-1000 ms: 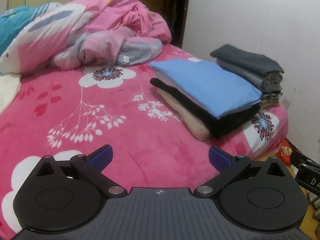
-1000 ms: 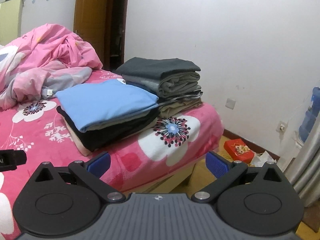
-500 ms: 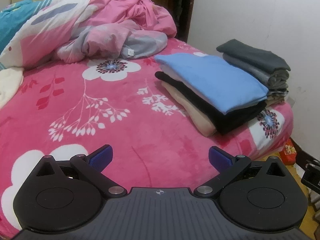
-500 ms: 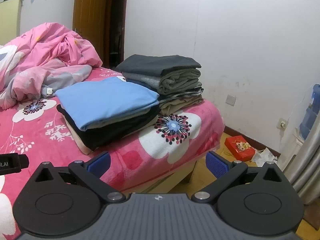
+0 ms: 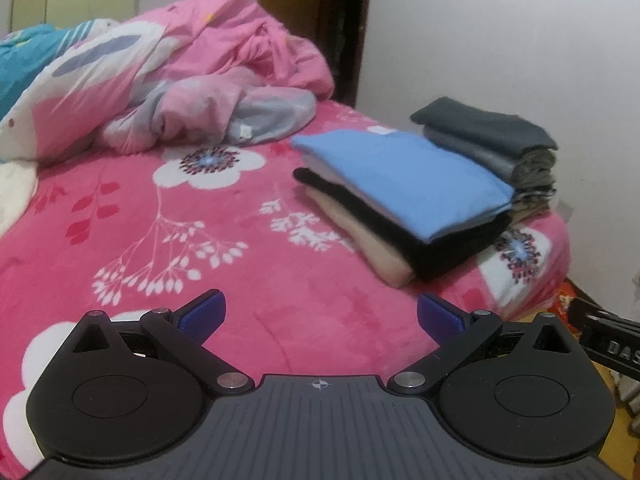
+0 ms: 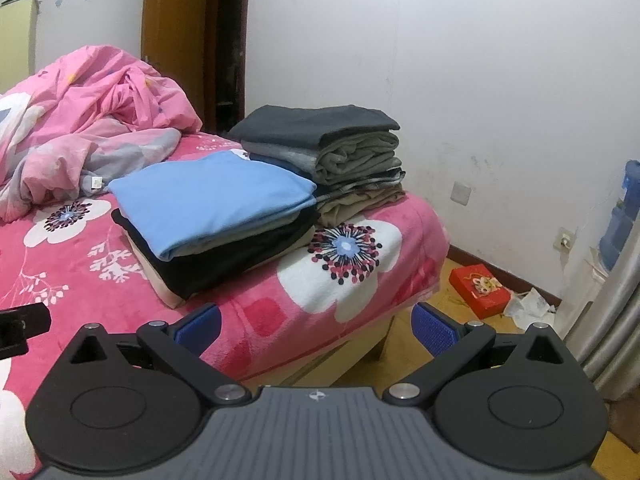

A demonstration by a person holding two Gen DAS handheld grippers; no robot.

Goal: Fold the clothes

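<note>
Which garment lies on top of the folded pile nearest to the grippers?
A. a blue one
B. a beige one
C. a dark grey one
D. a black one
A: the blue garment lies on top, with black and beige ones under it; the dark grey one tops the other pile, nearer the wall.
</note>
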